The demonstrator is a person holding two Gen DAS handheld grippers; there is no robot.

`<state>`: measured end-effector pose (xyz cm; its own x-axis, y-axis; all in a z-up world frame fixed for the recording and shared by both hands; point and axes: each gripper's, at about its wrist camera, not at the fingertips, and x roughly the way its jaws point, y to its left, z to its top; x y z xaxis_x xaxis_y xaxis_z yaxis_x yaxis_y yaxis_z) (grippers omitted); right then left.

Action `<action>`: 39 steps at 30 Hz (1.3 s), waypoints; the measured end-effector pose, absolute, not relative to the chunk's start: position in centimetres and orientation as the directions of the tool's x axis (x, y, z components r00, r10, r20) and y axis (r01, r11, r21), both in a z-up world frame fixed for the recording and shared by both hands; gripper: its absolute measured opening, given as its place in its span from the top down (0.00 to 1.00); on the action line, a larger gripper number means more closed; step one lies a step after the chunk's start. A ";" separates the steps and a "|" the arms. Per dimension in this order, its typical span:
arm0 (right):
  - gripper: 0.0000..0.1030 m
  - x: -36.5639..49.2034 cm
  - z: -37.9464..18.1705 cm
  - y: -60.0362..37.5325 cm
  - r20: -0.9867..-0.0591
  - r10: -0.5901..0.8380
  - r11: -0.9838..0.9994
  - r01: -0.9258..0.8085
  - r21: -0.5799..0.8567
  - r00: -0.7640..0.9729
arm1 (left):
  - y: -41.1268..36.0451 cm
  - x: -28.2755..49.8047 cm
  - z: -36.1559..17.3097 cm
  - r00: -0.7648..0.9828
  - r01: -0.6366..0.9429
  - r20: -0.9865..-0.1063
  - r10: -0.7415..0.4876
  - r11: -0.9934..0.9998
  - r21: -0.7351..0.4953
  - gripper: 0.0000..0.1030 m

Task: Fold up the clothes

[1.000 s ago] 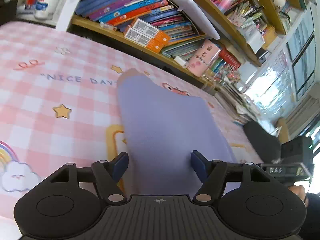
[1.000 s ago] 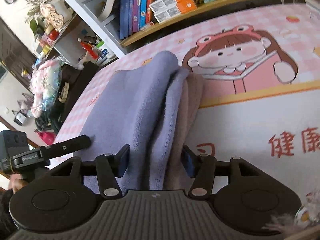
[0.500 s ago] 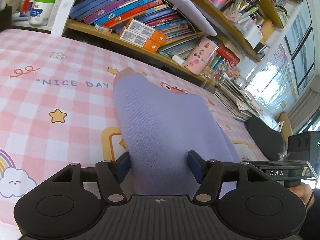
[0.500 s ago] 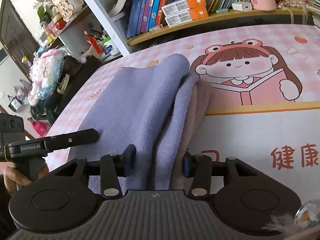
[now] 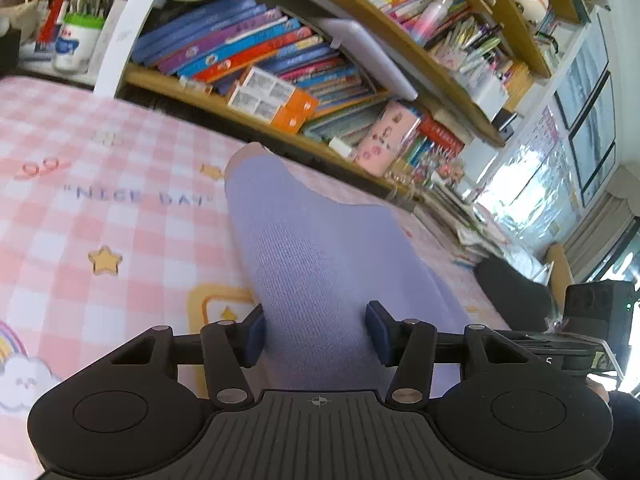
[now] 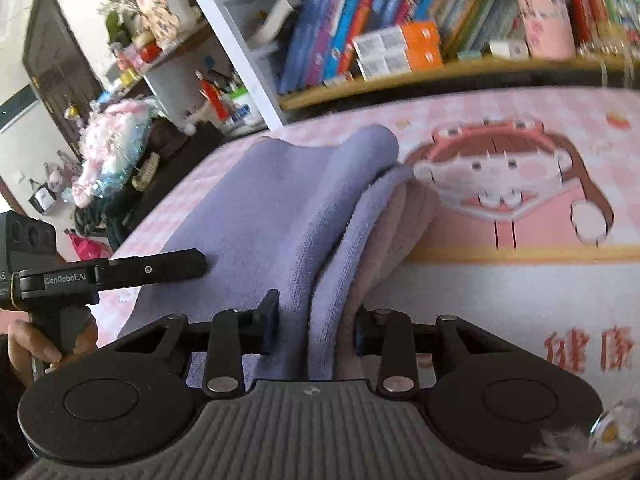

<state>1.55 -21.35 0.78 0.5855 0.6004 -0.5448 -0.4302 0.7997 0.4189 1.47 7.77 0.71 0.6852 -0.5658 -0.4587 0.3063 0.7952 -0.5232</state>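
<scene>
Garment (image 5: pixel 320 264): lilac knit, folded lengthwise, pink layer underneath, lying on the pink checked mat (image 5: pixel 100 216) in front of the bookshelf (image 5: pixel 280 80). Left gripper (image 5: pixel 316 334) jaws have just been closing; both pads press its near end. Right gripper (image 6: pixel 316 322) likewise closing, pads pinching the bunched layered edge.

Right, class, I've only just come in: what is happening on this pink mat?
A person is folding a lilac knitted garment on the pink checked mat, with a handheld gripper in each hand. The left gripper and the right gripper have just been closing, each pinching an edge of the garment's near end between its pads. The garment already lies folded in layers.
</scene>
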 end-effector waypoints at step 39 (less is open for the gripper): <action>0.70 27.6 -1.3 -18.6 -0.481 0.548 0.831 -0.380 0.406 0.684 | 10.0 26.4 -2.4 0.778 0.234 -0.413 -0.472 0.829 -0.507 0.49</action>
